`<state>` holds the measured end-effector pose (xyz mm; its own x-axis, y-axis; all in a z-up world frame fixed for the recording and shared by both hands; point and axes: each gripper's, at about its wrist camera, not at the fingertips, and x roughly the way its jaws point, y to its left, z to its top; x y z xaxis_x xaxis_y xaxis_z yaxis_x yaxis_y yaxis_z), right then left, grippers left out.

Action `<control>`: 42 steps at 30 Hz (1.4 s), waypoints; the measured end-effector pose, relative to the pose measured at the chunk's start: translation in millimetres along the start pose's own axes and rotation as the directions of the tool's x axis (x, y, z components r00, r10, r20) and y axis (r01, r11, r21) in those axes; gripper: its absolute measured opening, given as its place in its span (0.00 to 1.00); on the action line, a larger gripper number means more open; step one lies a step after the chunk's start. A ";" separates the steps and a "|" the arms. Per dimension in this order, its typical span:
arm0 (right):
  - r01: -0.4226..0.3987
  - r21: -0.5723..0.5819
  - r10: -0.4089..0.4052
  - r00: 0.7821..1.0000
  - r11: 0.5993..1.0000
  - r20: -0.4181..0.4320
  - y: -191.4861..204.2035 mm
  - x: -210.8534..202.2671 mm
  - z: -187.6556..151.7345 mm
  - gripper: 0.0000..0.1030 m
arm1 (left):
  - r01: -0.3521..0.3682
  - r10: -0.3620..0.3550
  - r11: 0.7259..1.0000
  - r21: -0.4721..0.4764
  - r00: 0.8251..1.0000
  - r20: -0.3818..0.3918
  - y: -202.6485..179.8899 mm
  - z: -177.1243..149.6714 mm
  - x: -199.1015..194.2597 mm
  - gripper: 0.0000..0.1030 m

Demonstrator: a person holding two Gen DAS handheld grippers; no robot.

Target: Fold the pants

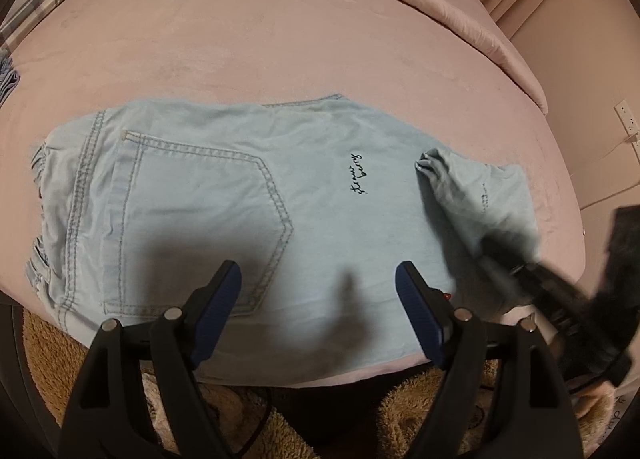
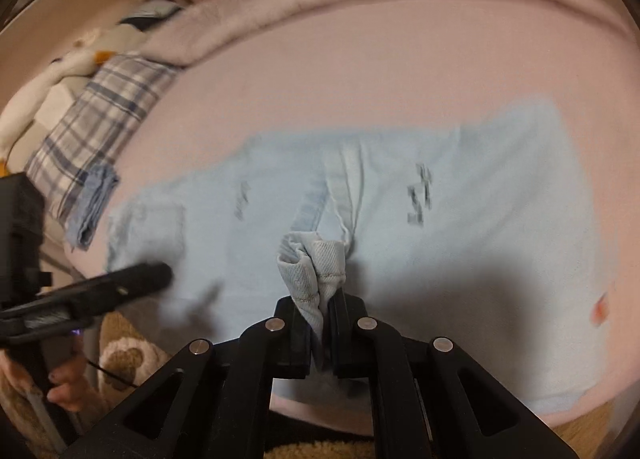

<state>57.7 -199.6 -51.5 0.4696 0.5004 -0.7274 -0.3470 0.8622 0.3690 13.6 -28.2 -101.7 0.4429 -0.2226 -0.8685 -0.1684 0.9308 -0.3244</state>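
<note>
Pants: pale blue denim pants [image 1: 248, 195], lying flat across the near edge of the pink velvety bed sheet [image 1: 280, 39], back pocket and small black script facing up, waistband at the left end in the left wrist view.
Right gripper: black two-finger right gripper [image 2: 325, 311] clamped tight on a bunched hem of the leg cloth, which stands up in a crumpled wad between the pads.
Left gripper: black left gripper with blue pads [image 1: 318, 291], jaws spread wide and holding nothing, hovering above the seat of the pants near the bed's front edge.
Slip risk: the pinched wad looks thick and uneven; I judge a quick pull could let one layer slide out and leave a lopsided fold.
Drag risk: with nothing pinning the seat, carrying the leg over may tow the whole garment along the smooth sheet.
Edge risk: the pants sit close to the front edge, above the brown fuzzy rug [image 1: 416, 411]; a shift that way could spill them off.
Far clutter: plaid blue-and-white pillow [image 2: 100, 111], well apart, unlikely to interfere.
</note>
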 end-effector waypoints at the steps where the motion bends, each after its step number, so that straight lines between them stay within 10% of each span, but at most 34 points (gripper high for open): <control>1: 0.025 -0.017 -0.024 0.999 1.000 0.042 6.1 -9.0 7.6 0.07 | -0.002 0.002 1.000 -0.004 1.000 -0.001 1.8 -0.5 -0.2 0.77; 7: 0.000 -0.051 0.011 0.976 0.999 0.219 25.4 -49.3 28.4 0.07 | -0.004 0.004 1.000 -0.019 1.000 0.007 7.2 -1.9 -3.6 0.78; 15: -0.023 -0.021 0.019 0.985 1.000 -0.169 16.4 39.2 -17.5 0.07 | -0.009 0.009 0.999 -0.035 1.000 0.009 15.5 -0.5 -6.4 0.78; 21: -0.013 -0.006 0.012 0.985 1.000 -0.174 14.8 43.7 -24.1 0.08 | -0.004 0.004 1.000 -0.018 1.000 -0.002 10.3 2.1 -2.8 0.78; 24: -0.042 0.002 0.042 0.981 0.999 -0.188 14.3 38.7 -21.9 0.28 | 0.002 -0.002 1.000 -0.002 1.000 -0.008 4.1 3.8 -0.6 0.80; 26: -0.040 0.008 0.040 0.988 0.999 -0.146 13.4 26.4 -21.8 0.64 | 0.003 -0.003 1.000 0.014 1.000 -0.009 -0.6 5.6 0.7 0.81; 30: -0.011 0.025 0.013 0.997 1.000 -0.073 2.3 5.0 -17.5 0.67 | 0.015 -0.014 0.999 0.041 1.000 -0.013 -10.9 10.5 5.0 0.82; 42: 0.299 0.159 -0.310 0.950 0.941 0.047 -60.5 -25.1 -24.0 0.68 | 0.141 -0.128 0.979 0.146 0.987 -0.092 -70.7 26.9 51.7 0.80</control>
<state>47.4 -266.2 -69.5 0.5920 0.2117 -0.7776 -0.0568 0.9735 0.2217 72.1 -97.7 -113.6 0.3775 -0.3661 -0.8506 0.0264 0.9224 -0.3853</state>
